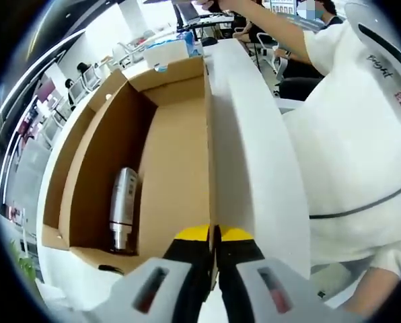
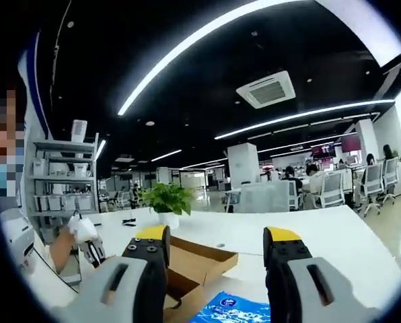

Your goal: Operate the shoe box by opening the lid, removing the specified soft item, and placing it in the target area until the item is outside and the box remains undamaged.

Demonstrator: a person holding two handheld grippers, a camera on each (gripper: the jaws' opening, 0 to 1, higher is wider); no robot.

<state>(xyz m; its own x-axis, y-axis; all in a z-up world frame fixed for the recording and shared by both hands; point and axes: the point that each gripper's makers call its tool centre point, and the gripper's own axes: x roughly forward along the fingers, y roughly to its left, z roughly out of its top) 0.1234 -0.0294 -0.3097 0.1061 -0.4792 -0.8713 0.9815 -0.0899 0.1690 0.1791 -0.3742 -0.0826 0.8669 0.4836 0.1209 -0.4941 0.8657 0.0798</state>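
- Yellow-tipped jaws of the left claw (image 1: 214,243) stand pressed together at the bottom of the left gripper view, pinching the thin edge of the white-faced cardboard lid (image 1: 254,155) of the shoe box. This grip appears to hold the lid raised so the interior is exposed.
- Held this way, the lid runs edge-on away from the camera, white outer face to the right, brown inner side toward the cavity.
- Left of the lid lies the open brown cardboard shoe box (image 1: 99,134). A metallic silver cylinder resembling a bottle (image 1: 123,208) rests lengthwise on its floor, near the closer end wall.
- No soft item can be identified inside the box; its location cannot be determined from these views.
- A person in a white garment (image 1: 362,148) stands just beside the lid, on its right.
- The right claw (image 2: 217,252) is spread wide and holds nothing. It is angled upward toward the ceiling, apparently idle while the lid is held.
- Below and between its jaws, the box corner and a blue printed sheet (image 2: 231,309) lie on the white bench (image 2: 321,235).
- Farther off, a potted green plant (image 2: 165,202) stands on the bench.
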